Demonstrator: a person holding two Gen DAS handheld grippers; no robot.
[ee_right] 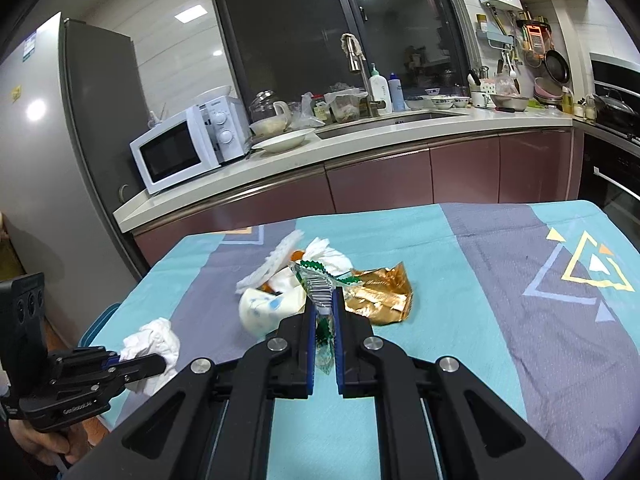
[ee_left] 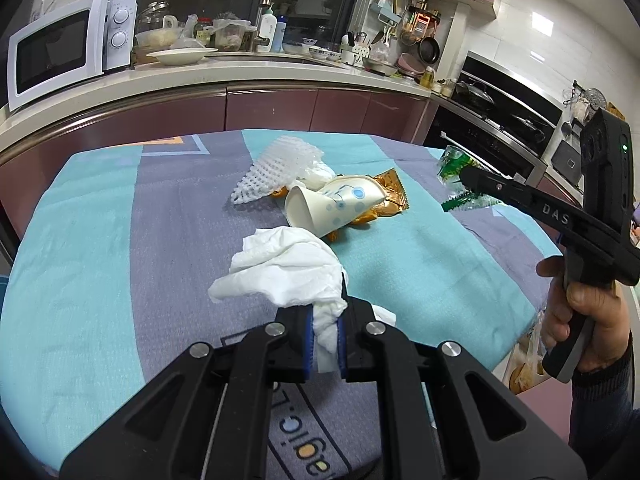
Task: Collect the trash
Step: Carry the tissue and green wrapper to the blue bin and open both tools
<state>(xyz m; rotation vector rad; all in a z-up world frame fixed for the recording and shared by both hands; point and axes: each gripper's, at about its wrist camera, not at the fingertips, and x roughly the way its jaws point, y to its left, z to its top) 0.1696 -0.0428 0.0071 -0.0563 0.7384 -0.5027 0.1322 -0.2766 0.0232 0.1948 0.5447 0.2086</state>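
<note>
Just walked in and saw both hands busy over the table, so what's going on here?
A person is clearing trash off a cloth-covered table with two handheld grippers. The left gripper is shut on a crumpled white tissue; the right gripper is shut on a clear green wrapper. A paper cup, white foam netting and a gold wrapper lie heaped mid-table.

On the table (ee_left: 100, 240), a paper cup (ee_left: 332, 206) lies mid-table upon a foil wrapper (ee_left: 394, 194), foam netting (ee_left: 276, 170) just behind it toward the far edge, and a crumpled tissue (ee_left: 284, 268) lies before it toward the near edge.
</note>
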